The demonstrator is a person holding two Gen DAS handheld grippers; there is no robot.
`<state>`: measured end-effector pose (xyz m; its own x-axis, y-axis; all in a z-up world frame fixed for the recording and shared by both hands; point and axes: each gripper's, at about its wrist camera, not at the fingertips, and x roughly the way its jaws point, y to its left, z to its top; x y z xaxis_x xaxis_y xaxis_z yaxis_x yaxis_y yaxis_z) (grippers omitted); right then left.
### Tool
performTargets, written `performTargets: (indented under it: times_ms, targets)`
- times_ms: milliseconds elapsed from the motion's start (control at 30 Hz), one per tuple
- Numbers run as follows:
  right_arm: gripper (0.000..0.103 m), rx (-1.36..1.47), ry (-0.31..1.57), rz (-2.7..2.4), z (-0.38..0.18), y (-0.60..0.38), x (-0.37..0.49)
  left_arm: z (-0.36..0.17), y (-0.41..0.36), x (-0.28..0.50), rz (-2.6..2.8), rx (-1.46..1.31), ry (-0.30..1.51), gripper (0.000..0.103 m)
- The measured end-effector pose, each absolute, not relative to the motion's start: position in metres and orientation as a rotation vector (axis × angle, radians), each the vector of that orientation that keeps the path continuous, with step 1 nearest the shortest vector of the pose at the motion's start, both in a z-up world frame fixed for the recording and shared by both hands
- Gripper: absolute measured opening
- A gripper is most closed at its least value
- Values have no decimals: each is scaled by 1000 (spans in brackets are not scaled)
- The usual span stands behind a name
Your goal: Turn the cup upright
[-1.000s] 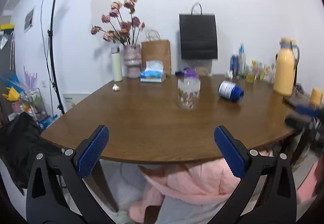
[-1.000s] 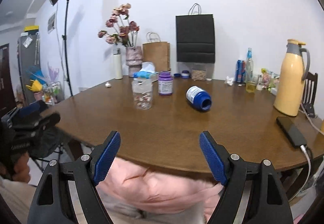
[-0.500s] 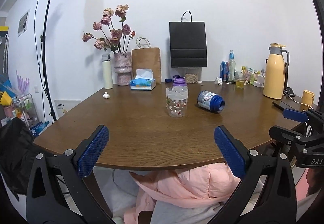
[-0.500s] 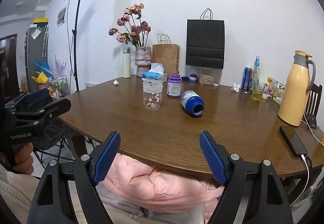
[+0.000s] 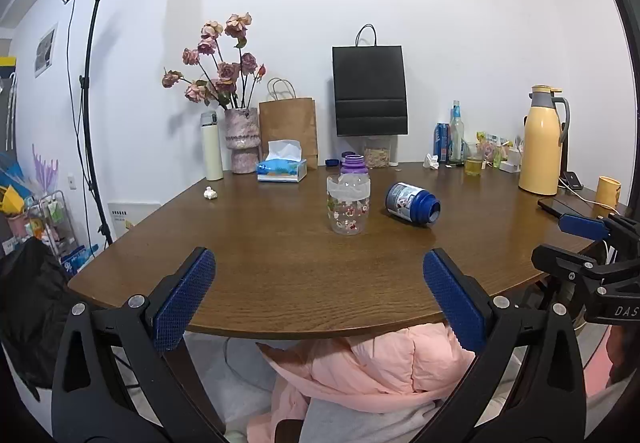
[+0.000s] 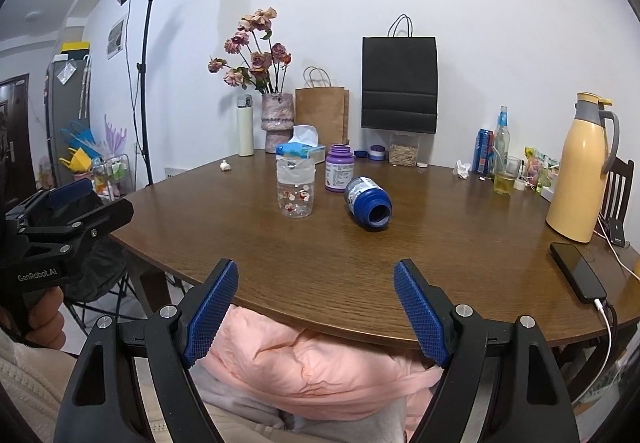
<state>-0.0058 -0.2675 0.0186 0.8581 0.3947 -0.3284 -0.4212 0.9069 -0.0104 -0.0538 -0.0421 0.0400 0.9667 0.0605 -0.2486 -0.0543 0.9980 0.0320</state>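
Note:
A blue cup (image 5: 412, 201) lies on its side on the brown table (image 5: 280, 267), right of centre, its open mouth toward me and to the right; it also shows in the right wrist view (image 6: 367, 203). A clear flowered cup (image 5: 348, 207) stands mouth-down beside it, also in the right wrist view (image 6: 296, 187). My left gripper (image 5: 320, 303) is open and empty at the table's near edge. My right gripper (image 6: 316, 307) is open and empty at the near edge too, and shows at the right of the left wrist view (image 5: 580, 243).
A purple jar (image 6: 339, 167), tissue box (image 5: 282, 166), vase of roses (image 5: 240, 139), white flask (image 5: 212, 147), paper bags (image 5: 370, 91), bottles, a glass (image 6: 505, 175) and a yellow jug (image 6: 580, 167) stand along the back. A phone (image 6: 576, 271) on a cable lies at the right. A light stand (image 5: 90, 103) stands left.
Both grippers have turned and steadied on the table; the cups now sit nearer the middle of each view. Both stayed open. Nothing on the table moved.

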Motion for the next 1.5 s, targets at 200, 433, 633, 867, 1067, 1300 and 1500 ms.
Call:
performTargets:
  times_ms: [200,433,633,867,1067,1300,1500]
  targets:
    - [85,-81,327,429,18,-268,-6,40,-41,-54,56,25,251,103]
    - [85,-77,332,429,17,-267,-4,40,-40,-53,55,25,253,103]
    - [85,-75,329,428,17,-268,-3,40,-40,-53,54,25,253,103]
    - [85,-72,328,425,17,-268,-5,40,-41,-53,56,25,252,103]
    - [85,-67,327,426,18,-269,-5,40,-42,-53,56,27,249,103]
    - [85,-68,320,426,20,-269,-7,43,-43,-52,46,34,243,103]
    - [85,-59,314,424,23,-271,-8,46,-44,-51,45,37,231,103]
